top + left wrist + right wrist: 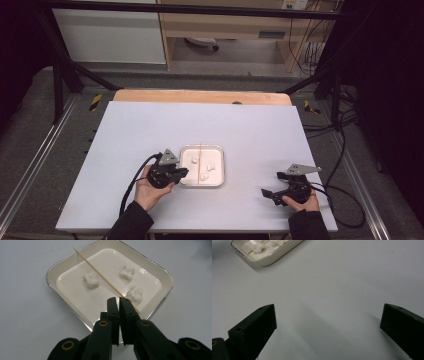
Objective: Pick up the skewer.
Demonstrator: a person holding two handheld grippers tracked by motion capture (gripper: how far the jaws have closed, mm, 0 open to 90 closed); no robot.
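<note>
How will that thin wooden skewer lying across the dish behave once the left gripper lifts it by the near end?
The skewer looks thin and rigid, so it should lift straight but could snap under side load. Held by one end in the left gripper, it may pivot. Round and smooth, it might roll along the dish rim if released.

We count one square white tray [75, 263] with a metal rim on the one desk [130, 135]. In the tray lie three small white fluffy lumps: one [90, 280] on one side of the stick and two [127, 271] [135, 292] on the other. We count one thin wooden stick [97, 272] laid across the tray. We also count two claws, the left claw [118, 302] and the right claw [327, 315], each with two black jaws.
</note>
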